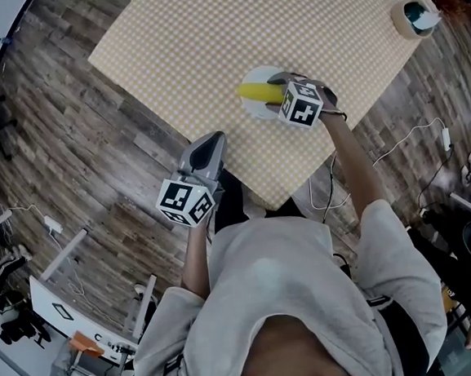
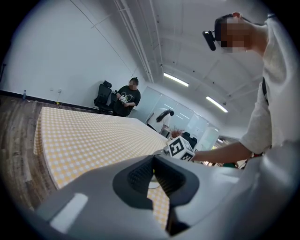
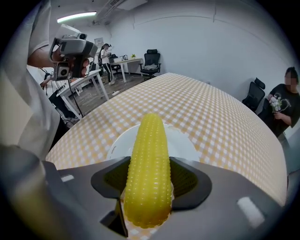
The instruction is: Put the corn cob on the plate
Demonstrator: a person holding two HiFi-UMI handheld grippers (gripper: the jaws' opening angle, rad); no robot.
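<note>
Corn cob point(image 3: 149, 173) is gripped between the jaws of the right gripper point(image 1: 280, 85) just over the plate point(image 3: 186, 140), apparently not yet laid down, and could be rolled off onto the counter point(image 1: 207, 46) if let go tilted; the jaws of the left gripper point(image 1: 212, 138) are closed empty.

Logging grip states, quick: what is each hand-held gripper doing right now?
Left hand-held gripper: closed, empty.
Right hand-held gripper: closed on the yellow corn cob, over the white round plate.
</note>
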